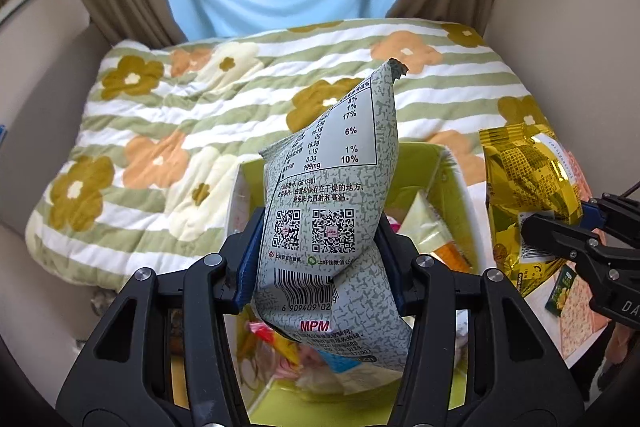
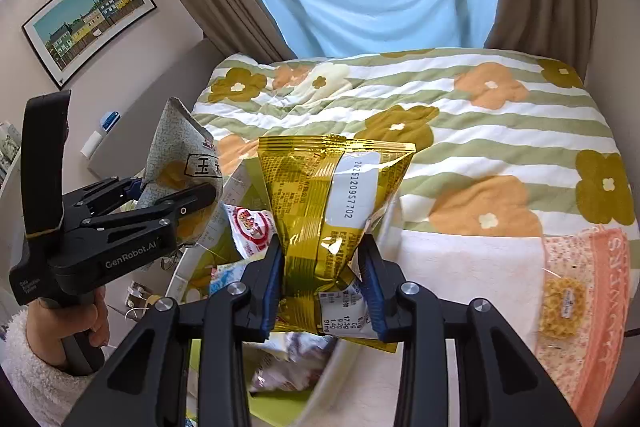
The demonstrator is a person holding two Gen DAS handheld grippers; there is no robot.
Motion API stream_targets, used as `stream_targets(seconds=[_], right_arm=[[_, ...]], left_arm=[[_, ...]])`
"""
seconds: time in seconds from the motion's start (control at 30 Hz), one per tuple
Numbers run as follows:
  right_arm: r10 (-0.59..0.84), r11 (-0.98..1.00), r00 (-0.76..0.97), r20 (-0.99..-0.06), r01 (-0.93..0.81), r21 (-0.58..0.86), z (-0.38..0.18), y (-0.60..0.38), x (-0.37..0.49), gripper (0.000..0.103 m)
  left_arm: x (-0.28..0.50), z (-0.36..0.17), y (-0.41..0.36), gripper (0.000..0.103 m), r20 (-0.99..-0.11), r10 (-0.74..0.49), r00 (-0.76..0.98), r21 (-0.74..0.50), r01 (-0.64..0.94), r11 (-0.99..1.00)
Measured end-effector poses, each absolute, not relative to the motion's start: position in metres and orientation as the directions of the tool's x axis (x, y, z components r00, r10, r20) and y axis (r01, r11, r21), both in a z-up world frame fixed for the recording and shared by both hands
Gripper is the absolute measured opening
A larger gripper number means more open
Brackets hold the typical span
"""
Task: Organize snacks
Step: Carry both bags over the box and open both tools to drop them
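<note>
The contents of the yellow-green bin (image 1: 420, 163) are largely masked by the two raised packets and by motion blur; only fragments of wrappers show, among them a red-and-white packet (image 2: 252, 231) in the right wrist view, and their number cannot be determined. The lower end of the grey speckled snack bag (image 1: 332, 187) is cut off behind the gripper frame, and its front face is visible only in part from the right wrist view. The left gripper (image 1: 316, 251) is closed on the grey speckled snack bag, with the blue pads pressing both sides at its lower half, above the bin. The right gripper (image 2: 322, 283) is closed on the gold snack bag (image 2: 332, 203), pinching it near its lower end so that the foil bunches between the pads. Both bags hang in the air over the bin, in front of the flowered quilt (image 2: 480, 115). A hand (image 2: 80, 323) in a white fleece sleeve holds the left gripper's handle.
</note>
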State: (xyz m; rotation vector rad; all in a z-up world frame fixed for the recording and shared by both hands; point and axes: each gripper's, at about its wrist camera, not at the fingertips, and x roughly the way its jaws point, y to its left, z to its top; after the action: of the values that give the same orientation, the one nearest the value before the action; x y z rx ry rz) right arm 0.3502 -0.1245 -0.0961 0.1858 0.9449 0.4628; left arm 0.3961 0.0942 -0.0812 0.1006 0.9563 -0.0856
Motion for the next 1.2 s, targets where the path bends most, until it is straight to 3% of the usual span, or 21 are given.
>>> stream_targets(seconds=[0.13,0.17,0.27,0.3,0.47,0.73,0.97,1.0,1.03,1.1,1.17,1.2], right_arm=[[0.445,0.895,0.495,-0.746,-0.279,0.349,-0.103,-0.099,0.358,0.033],[0.442,0.897,0.495,-0.748,-0.272,0.349,-0.105,-0.093,0.36,0.033],[0.419,0.908,0.5,-0.758,-0.24,0.344,-0.113,-0.081,0.364,0.033],[0.415,0.91,0.499,-0.761,-0.23,0.346,-0.114,-0.079,0.365,0.033],[0.375,0.927,0.5,-0.78,-0.189,0.324,-0.118,-0.07,0.364,0.033],[0.365,0.931,0.484,-0.795,-0.184,0.315,-0.124,-0.068,0.364,0.033],[0.359,0.933,0.457,-0.814,-0.201,0.298,-0.131,-0.069,0.349,0.034],[0.366,0.93,0.453,-0.813,-0.209,0.302,-0.132,-0.069,0.348,0.036],[0.366,0.93,0.46,-0.809,-0.212,0.3,-0.132,-0.069,0.347,0.045],[0.355,0.934,0.505,-0.786,-0.219,0.281,-0.126,-0.069,0.339,0.073],[0.34,0.94,0.544,-0.767,-0.219,0.262,-0.121,-0.071,0.333,0.093],[0.334,0.942,0.554,-0.763,-0.217,0.255,-0.12,-0.072,0.329,0.093]], left_arm=[[0.413,-0.1,0.121,0.051,-0.836,-0.078,0.544,0.007,0.152,0.988],[0.416,-0.103,0.124,0.057,-0.84,-0.082,0.537,0.001,0.153,0.988],[0.422,-0.113,0.136,0.1,-0.847,-0.117,0.519,-0.032,0.171,0.985],[0.422,-0.114,0.14,0.103,-0.842,-0.136,0.522,-0.051,0.174,0.983],[0.406,-0.117,0.158,0.103,-0.828,-0.207,0.522,-0.121,0.194,0.974],[0.357,-0.122,0.189,0.103,-0.81,-0.213,0.547,-0.204,0.077,0.976],[0.338,-0.118,0.194,0.103,-0.807,-0.169,0.566,-0.183,0.032,0.983],[0.338,-0.117,0.194,0.103,-0.805,-0.169,0.568,-0.185,0.031,0.982],[0.337,-0.116,0.194,0.103,-0.805,-0.167,0.57,-0.182,0.03,0.983],[0.332,-0.114,0.194,0.103,-0.802,-0.157,0.576,-0.17,0.032,0.985],[0.329,-0.112,0.193,0.103,-0.802,-0.149,0.578,-0.158,0.036,0.987],[0.327,-0.113,0.193,0.103,-0.804,-0.149,0.576,-0.156,0.037,0.987]])
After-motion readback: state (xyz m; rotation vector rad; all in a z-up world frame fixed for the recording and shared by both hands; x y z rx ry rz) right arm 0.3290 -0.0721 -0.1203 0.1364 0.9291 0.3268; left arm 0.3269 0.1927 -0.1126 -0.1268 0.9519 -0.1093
